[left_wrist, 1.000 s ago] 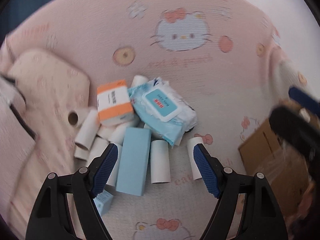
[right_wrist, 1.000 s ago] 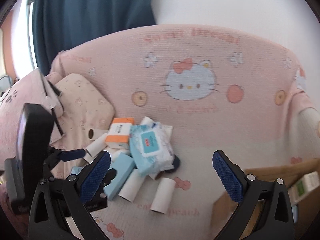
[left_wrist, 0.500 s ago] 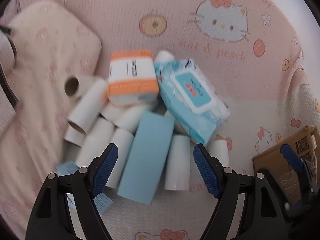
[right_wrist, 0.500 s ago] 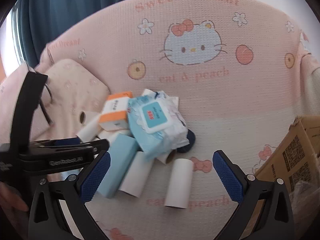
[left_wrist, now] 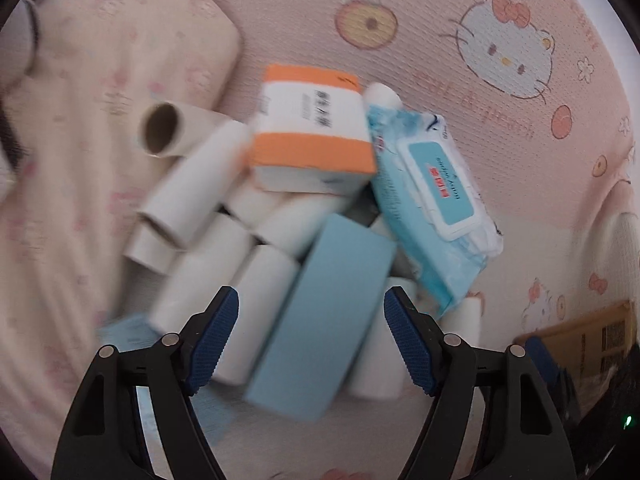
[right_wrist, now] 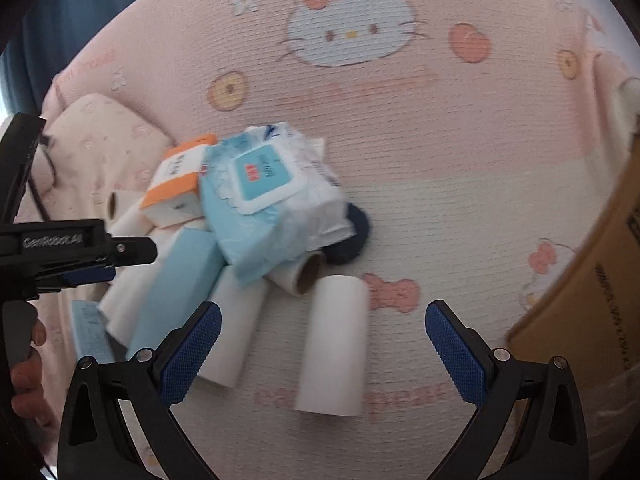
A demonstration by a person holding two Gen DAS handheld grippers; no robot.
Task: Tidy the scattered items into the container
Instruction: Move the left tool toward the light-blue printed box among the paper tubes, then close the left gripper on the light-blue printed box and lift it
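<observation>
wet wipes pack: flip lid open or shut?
Shut. The teal flip lid lies flat in its white frame on the wipes pack; no wipe pokes out.

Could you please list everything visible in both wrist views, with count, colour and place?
Blue box: one, light blue, on the rolls, between the left tongs' fingers.
Orange box: one, orange and white, top of the pile.
Wipes: one pack, blue and white, right side of the pile.
Rolls: many, white, exact count unclear, under and around the boxes.
Dark object: one, navy, behind the wipes.
Carton: one, brown, far right.
Pillow: one, cream, left.
Blanket: one, pink, cartoon cat print, under everything.
Curtain: dark blue, upper left.
Left tongs: open.
Right tongs: open.
Hand: one, lower left.
</observation>
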